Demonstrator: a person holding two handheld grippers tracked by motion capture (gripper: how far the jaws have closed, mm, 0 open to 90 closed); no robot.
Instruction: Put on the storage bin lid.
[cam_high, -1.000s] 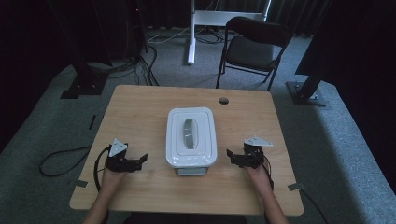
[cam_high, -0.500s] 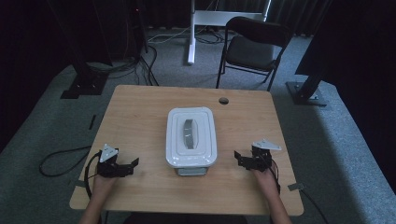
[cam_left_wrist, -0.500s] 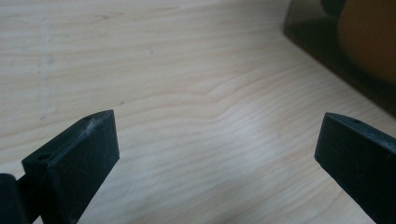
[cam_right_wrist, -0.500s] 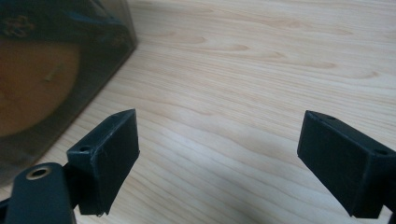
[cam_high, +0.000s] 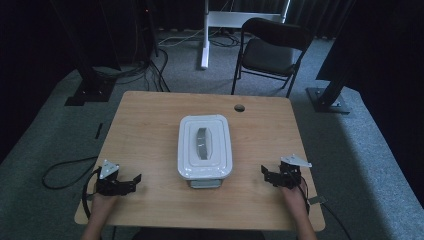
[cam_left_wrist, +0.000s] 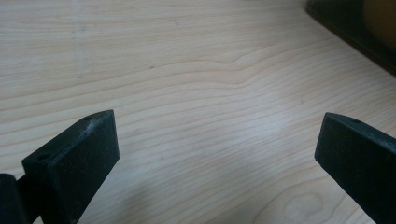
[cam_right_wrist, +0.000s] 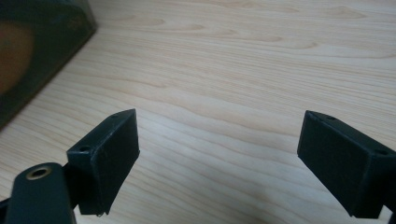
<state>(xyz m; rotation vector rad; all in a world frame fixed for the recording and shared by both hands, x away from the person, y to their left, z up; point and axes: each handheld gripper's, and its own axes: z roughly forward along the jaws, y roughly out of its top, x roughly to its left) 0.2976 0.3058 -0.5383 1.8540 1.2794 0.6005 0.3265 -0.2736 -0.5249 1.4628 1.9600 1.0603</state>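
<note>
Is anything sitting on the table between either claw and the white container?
Nothing visible. Bare wood lies between the left claw and the white lidded container, and between the right claw and it. Both claws are open over the table.

I sit at a light wooden table with visible grain. A small round hole is near its far edge, right of the middle. Beyond that edge, a black chair stands on grey carpet, angled to face me. A white post rises to its left. Black stand feet rest on the floor off both far corners, left and right. Loose cables lie tangled by the left foot. Dark curtains close the room behind and to my right.
</note>
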